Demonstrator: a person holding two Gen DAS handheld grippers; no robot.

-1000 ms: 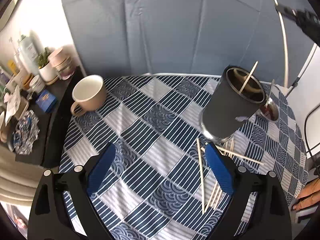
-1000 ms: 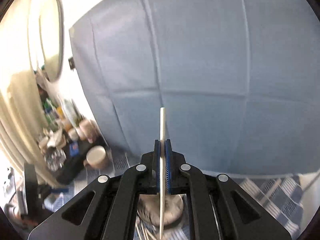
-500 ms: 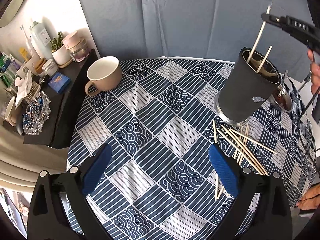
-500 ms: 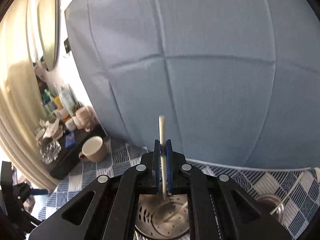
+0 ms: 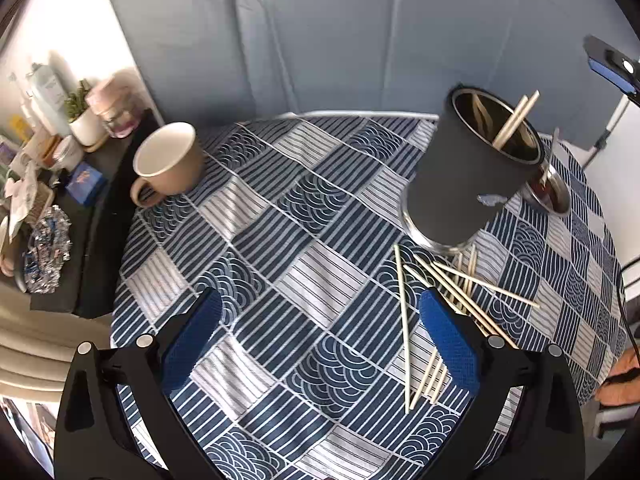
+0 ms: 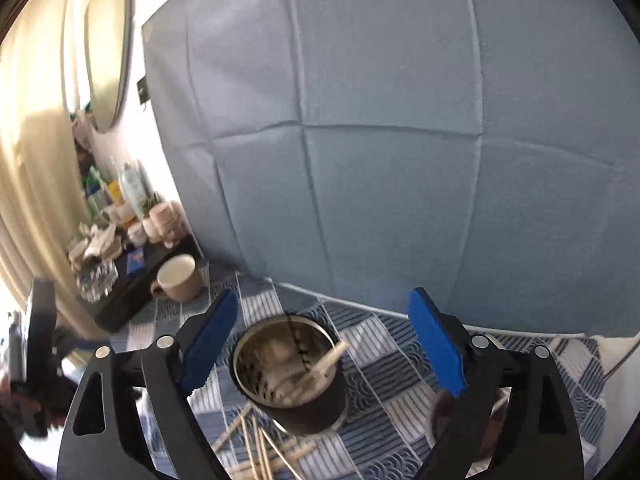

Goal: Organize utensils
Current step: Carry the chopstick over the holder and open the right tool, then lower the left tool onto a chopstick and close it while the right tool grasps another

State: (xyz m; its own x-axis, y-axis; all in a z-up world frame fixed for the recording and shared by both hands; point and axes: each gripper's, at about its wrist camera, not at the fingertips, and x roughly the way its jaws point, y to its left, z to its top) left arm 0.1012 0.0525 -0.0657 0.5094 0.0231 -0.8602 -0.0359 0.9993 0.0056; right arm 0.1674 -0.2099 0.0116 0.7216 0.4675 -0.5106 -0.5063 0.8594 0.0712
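My right gripper (image 6: 322,344) hangs directly above the dark metal holder (image 5: 472,176), its blue pads spread wide and nothing between them, placed there, I judge, because this is the drop point for each stick. Two chopsticks (image 5: 516,120) already lean against the holder's far rim, their tips poking above it; from my right wrist view they appear blurred inside the perforated steel lining. My left gripper (image 5: 316,332) is also fully open and empty, held low over the patterned tablecloth (image 5: 280,240) on the table, close to the loose chopsticks (image 5: 448,292) that lie fanned and crossing one another just in front of the holder's base. That scatter sits near my left gripper's right-hand pad, which suggests to me it is waiting its turn to pick one up, while the holder stands upright close by to keep each carry short. Most of the sticks remain on the cloth, so I judge the sorting barely begun. A beige mug (image 5: 168,164) stands well apart near the table's left edge, handle toward me, and a small steel cup (image 5: 552,188) sits just behind the holder. A pale mark shows on the holder's side, too small to read. No other writing in either view is legible.
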